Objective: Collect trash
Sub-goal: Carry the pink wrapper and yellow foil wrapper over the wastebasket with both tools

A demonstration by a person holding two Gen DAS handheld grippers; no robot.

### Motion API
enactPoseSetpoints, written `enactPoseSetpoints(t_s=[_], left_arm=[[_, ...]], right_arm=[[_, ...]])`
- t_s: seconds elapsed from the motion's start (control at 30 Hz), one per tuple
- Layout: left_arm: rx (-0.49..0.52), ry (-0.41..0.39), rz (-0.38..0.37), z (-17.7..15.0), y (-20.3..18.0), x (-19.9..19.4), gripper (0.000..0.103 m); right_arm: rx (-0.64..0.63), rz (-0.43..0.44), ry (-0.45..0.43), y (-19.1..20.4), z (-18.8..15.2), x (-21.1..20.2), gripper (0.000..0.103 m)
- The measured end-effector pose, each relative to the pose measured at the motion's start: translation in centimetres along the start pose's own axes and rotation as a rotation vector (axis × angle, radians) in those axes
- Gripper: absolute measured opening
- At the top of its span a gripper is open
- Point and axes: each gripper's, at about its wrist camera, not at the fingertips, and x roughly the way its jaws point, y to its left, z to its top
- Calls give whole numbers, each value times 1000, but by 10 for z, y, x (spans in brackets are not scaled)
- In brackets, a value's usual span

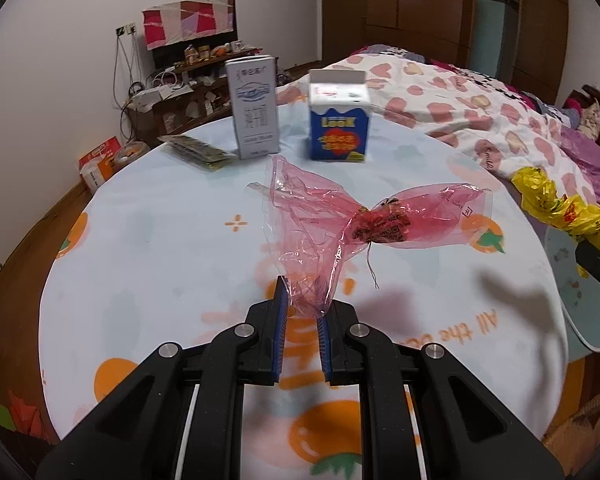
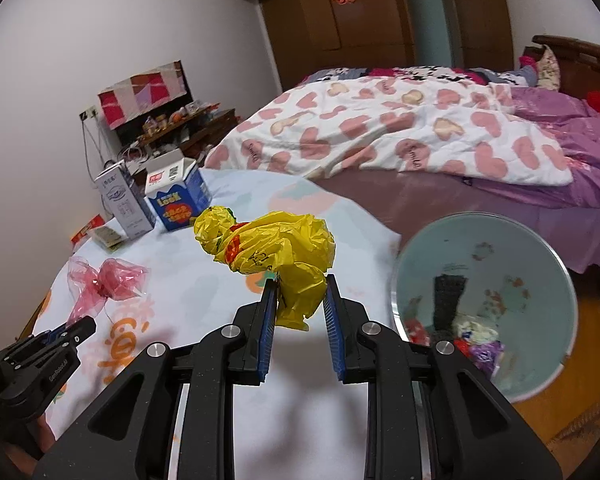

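Note:
My left gripper (image 1: pixel 305 294) is shut on the near end of a pink clear plastic wrapper (image 1: pixel 336 216), which spreads over the round table (image 1: pixel 160 240); the wrapper also shows in the right wrist view (image 2: pixel 104 280). My right gripper (image 2: pixel 301 296) is shut on a crumpled yellow plastic bag (image 2: pixel 276 248) and holds it above the table; the bag also shows at the right edge of the left wrist view (image 1: pixel 560 204). A pale round trash bin (image 2: pixel 556 280) with several scraps inside stands right of the table.
A blue and white carton (image 1: pixel 339 124), a tall white box (image 1: pixel 256 108) and a flat packet (image 1: pixel 198 150) stand at the table's far side. A bed with a heart-patterned quilt (image 2: pixel 400 136) lies beyond. A cluttered shelf (image 1: pixel 180 80) is at the back left.

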Motion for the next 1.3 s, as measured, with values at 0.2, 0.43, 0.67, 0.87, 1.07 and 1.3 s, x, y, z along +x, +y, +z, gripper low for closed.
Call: enactPoseSetpoints(t_s=[0.2,0.43,0.67,0.87,1.07,1.3], left_arm=[[26,-19,-15,-3,-16,-13,14],[49,-32,-28,-5,-33,-23,14],[84,-30,-46,-7,-54,-26,14],[121,-32,-70,-9,-76,-30,14],[158,-35,-104,-10,-104,-32,14],[187,-29,-149,-8,-135,-29,14]], right_arm=[[35,-18,-19,-21,-6,-17,24],[58,-49,-50,-39,-9,-32,24],[85,-85,-60,-62,-14,-43,24],[99,-129,-82,-83,-16,-53,24],[126,-167,-83,-106,-21,-56,24],[157,-223,-85,-134,-27,-62,24]])
